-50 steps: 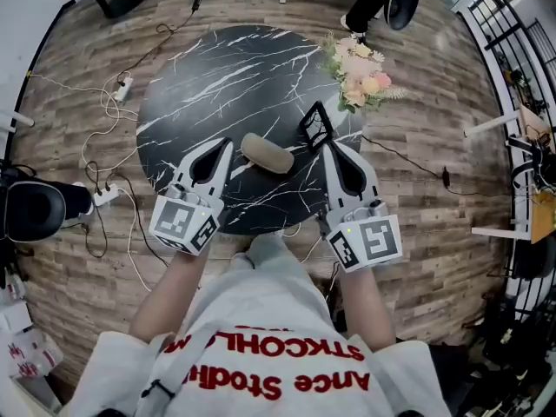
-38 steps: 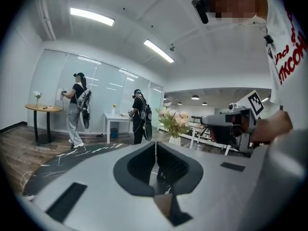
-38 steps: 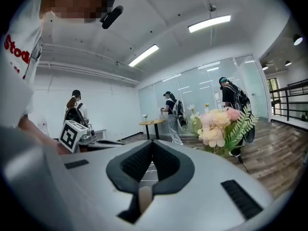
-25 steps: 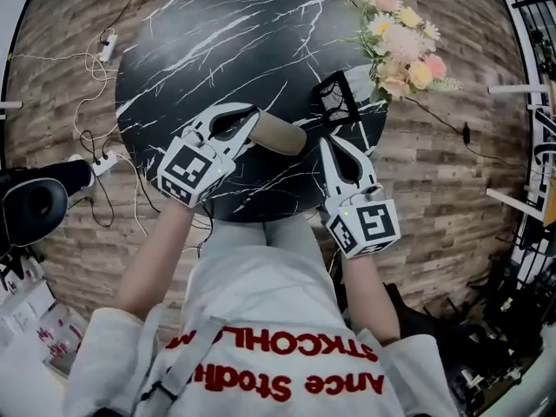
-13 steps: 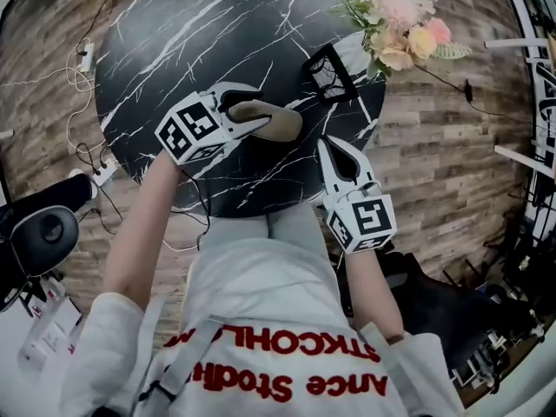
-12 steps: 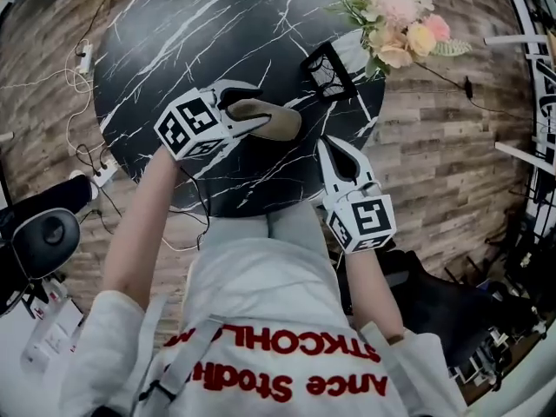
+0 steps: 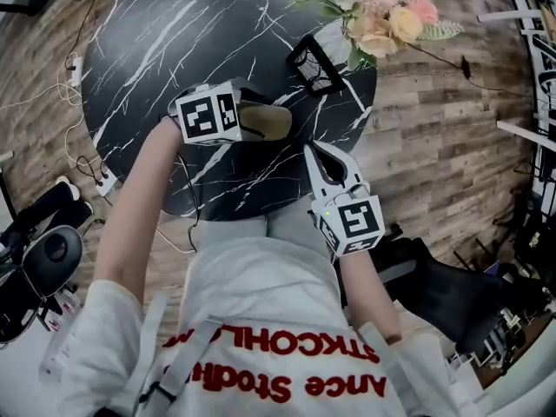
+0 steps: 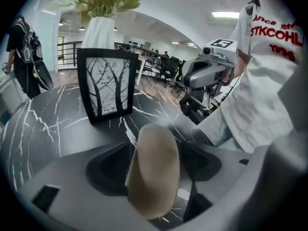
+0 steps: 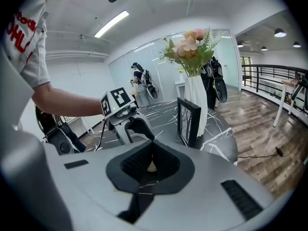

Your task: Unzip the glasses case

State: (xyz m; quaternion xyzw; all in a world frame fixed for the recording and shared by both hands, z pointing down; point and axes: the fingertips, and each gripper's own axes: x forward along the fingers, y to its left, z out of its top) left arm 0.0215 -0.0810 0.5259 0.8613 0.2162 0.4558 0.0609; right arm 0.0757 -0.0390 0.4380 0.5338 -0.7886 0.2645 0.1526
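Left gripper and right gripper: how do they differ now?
On the left gripper the jaws stand apart, having just been opening, with the tan glasses case between them; on the right gripper they are together and empty. The left gripper is at the case; the right gripper hangs apart from it. Both are grey and reach over the black table.
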